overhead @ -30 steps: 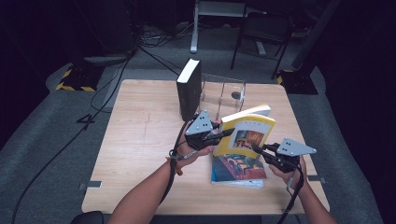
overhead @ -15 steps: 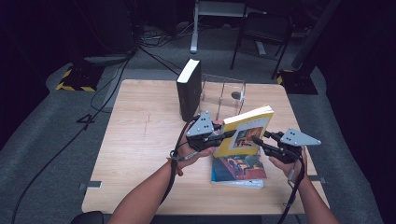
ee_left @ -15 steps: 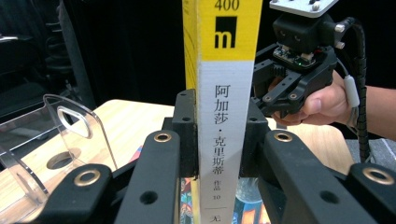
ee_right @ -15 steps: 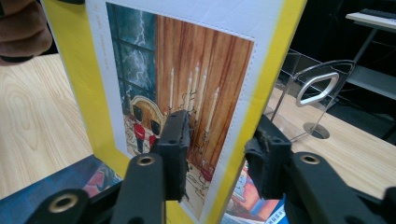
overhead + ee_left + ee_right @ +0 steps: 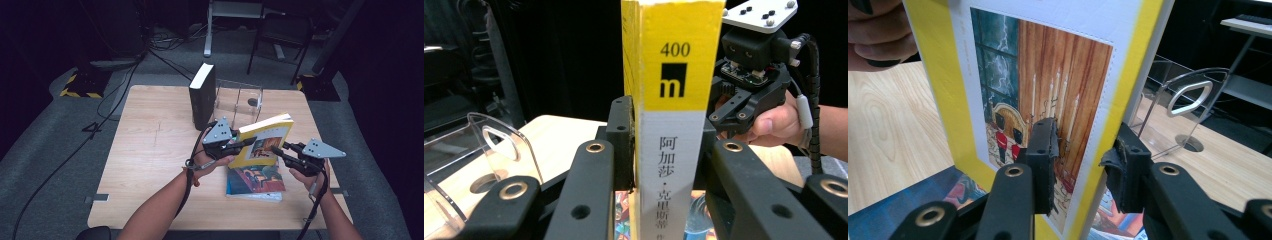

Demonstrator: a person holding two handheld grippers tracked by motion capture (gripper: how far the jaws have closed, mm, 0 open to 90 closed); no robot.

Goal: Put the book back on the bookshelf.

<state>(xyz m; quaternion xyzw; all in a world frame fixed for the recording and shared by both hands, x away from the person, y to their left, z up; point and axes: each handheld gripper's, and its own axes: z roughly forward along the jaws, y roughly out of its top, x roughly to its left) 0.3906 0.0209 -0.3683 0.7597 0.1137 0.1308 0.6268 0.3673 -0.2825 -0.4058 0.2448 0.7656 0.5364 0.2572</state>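
yellow book [image 5: 262, 141] is being held upright above the table [image 5: 150, 165], over a second book [image 5: 255, 182] that is lying flat, with a clear rack [image 5: 239, 100] and a black book [image 5: 202, 97] standing behind. the left gripper [image 5: 245, 144] is clamping its spine [image 5: 674, 125] between both jaws. the right gripper [image 5: 277, 150] is straddling the opposite edge, one pad [image 5: 1044, 145] lying on the cover and the other [image 5: 1125, 170] just off the back; its jaws have just been closing.
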